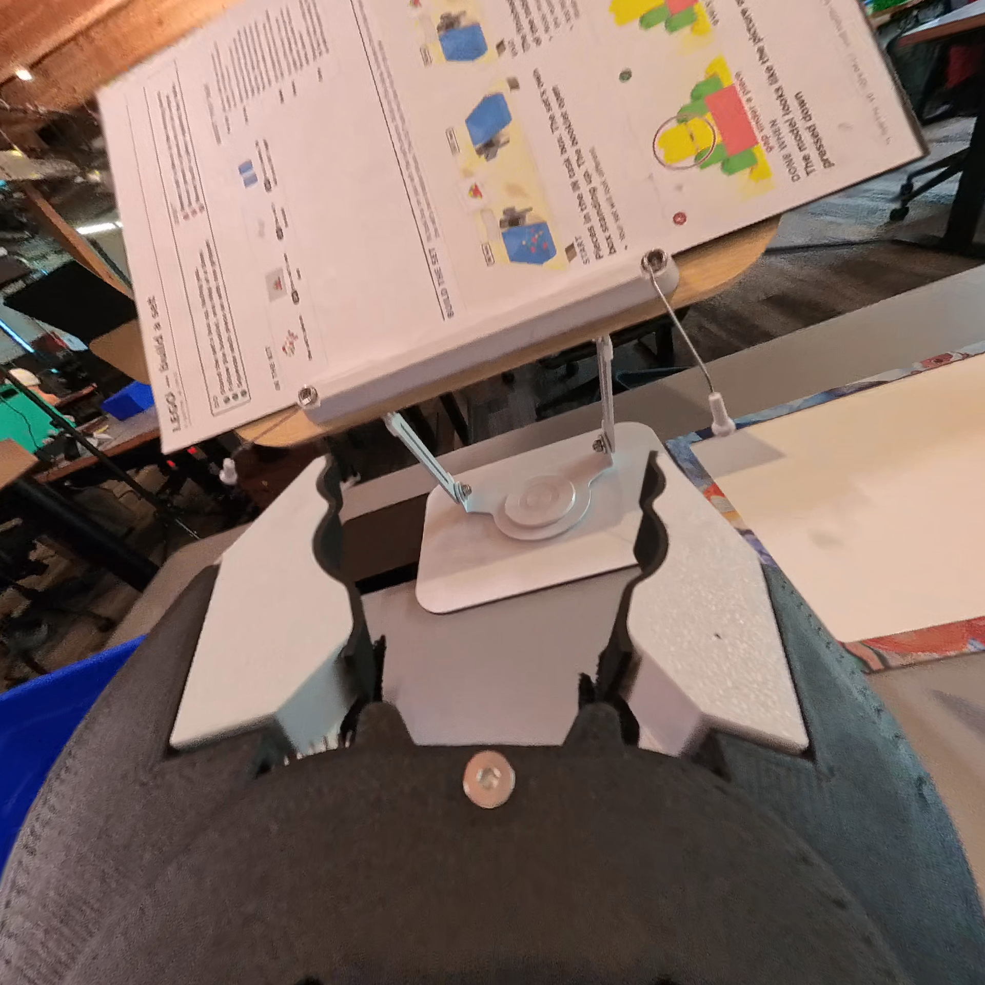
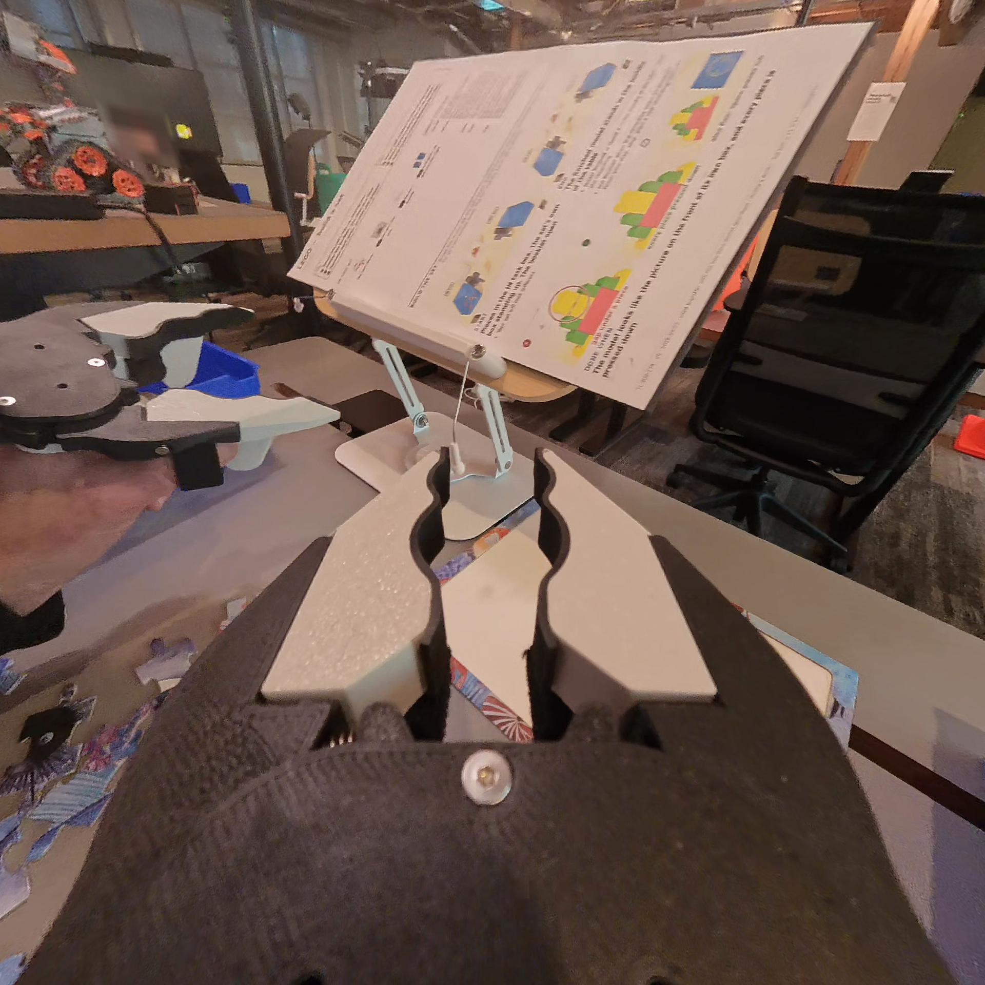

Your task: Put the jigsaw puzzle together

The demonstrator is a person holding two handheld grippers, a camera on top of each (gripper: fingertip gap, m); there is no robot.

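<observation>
The puzzle tray (image 1: 853, 522) lies on the grey table to the right in the left wrist view, with a cream inside and a colourful painted border. It also shows in the right wrist view (image 2: 490, 597), under and beyond my right gripper. Several loose blue and purple puzzle pieces (image 2: 69, 746) lie at the lower left of that view. My left gripper (image 1: 490, 474) is open wide and empty, pointing at the base of the document stand; it also shows in the right wrist view (image 2: 288, 368). My right gripper (image 2: 490, 463) is open and empty above the tray.
A document stand (image 1: 527, 511) with a tilted printed instruction sheet (image 2: 559, 202) stands at the table's far edge. A blue bin (image 2: 224, 373) sits at the far left and shows at the lower left of the left wrist view (image 1: 53, 735). A black office chair (image 2: 826, 373) stands beyond the table.
</observation>
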